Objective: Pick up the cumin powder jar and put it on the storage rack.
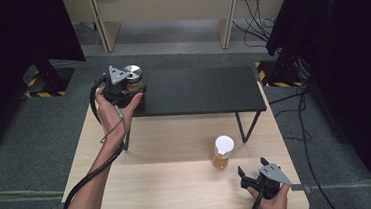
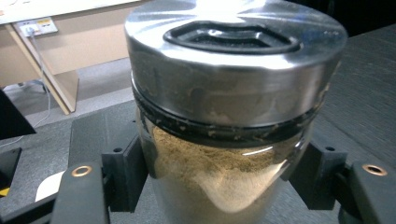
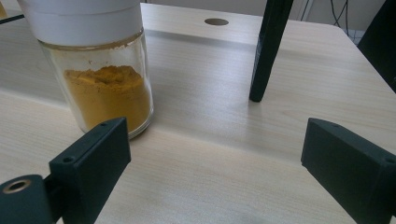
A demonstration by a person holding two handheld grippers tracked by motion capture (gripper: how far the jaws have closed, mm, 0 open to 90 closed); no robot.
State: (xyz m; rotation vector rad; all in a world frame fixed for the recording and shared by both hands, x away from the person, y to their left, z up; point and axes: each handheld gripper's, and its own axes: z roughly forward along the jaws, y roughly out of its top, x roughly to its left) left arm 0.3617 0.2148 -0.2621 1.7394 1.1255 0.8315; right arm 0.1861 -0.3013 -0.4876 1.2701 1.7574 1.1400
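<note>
Up on the black shelf's [image 1: 197, 91] left end, the left gripper [image 1: 122, 87] pinches a smooth, breakable steel-lidded jar [image 2: 229, 140] below its lid, while the right gripper's [image 1: 262, 176] jaws stand spread beside the white-capped jar [image 1: 222, 151].

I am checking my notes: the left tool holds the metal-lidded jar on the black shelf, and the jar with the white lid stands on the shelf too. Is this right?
Partly. The white-lidded jar stands on the wooden table, below the black shelf, as the high view shows. The left tool does hold the metal-lidded jar on the shelf.
</note>
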